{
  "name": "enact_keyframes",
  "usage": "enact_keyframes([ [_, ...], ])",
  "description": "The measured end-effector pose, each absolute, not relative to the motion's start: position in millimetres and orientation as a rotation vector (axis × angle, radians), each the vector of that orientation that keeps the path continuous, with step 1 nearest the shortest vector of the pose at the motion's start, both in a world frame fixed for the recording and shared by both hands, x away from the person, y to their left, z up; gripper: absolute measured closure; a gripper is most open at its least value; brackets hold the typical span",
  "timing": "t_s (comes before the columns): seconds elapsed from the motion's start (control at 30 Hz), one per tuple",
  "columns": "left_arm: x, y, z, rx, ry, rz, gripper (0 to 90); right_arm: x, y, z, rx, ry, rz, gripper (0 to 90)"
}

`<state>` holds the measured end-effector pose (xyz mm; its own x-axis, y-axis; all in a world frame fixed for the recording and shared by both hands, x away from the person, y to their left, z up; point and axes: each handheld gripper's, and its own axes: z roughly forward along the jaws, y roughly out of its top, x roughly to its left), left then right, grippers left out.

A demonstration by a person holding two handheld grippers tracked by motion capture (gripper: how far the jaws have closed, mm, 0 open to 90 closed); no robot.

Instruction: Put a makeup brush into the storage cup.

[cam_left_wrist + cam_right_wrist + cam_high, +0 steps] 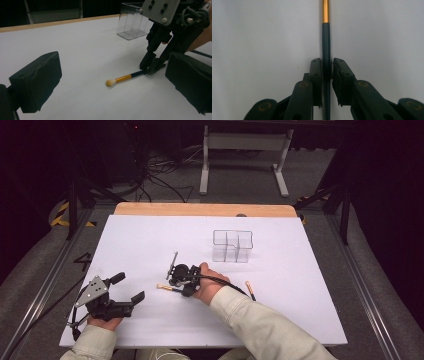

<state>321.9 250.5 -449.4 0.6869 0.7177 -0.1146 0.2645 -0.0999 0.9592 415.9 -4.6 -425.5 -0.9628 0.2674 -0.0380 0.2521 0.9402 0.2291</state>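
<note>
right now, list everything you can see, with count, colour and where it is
makeup brush: one, pale tip, gold ferrule, dark handle; flat on the sheet, handle between the right claw's jaws
second brush: one, dark with pale end; on the sheet right of the right forearm
clear organiser: one, transparent, with dividers; far middle of the table
white sheet: one; covers the table
wooden table edge: one, tan; far side
left claw: black, open, near left corner
right claw: black, closed on the brush handle

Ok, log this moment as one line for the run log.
right gripper: shut on makeup brush handle, on table | left gripper: open, idle | second brush: on table | clear organizer: empty
</note>
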Motion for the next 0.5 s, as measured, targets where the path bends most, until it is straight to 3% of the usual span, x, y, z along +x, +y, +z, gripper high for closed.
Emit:
enact_keyframes([
  [0.5, 322.0, 251.5, -449.0, 1.673, 0.802, 0.46, 1.1, 420.6, -5.2, -425.6, 0.436, 3.043, 0.35, 83.3],
])
